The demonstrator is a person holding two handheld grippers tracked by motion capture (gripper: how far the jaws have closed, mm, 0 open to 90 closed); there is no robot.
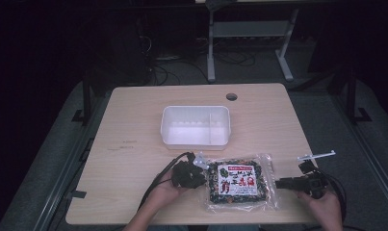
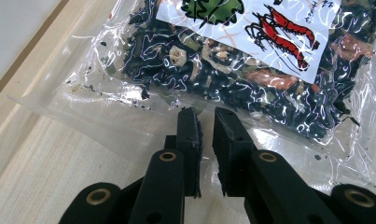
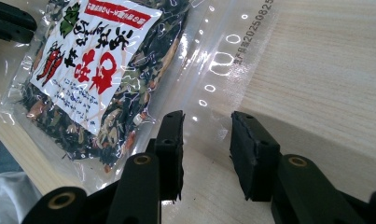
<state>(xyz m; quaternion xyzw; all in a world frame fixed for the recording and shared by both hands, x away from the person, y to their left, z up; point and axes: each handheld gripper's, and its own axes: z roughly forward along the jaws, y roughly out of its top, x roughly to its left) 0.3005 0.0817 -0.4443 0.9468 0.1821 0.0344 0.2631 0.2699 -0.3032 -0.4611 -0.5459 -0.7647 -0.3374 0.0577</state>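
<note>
Pinching the bag (image 2: 251, 79) edge, the left gripper (image 2: 205, 122) steadies it while the right gripper (image 3: 205, 130), jaws half-open around the opposite edge, lines up its own grip.

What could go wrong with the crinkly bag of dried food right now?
The left gripper is shut on just the thin clear edge of the bag, so the slippery plastic might slide out or stretch if pulled. The right gripper is open at the bag's other edge with nothing pinched, so a lift now would probably hang the bag from one side, well short of the white tub.
</note>
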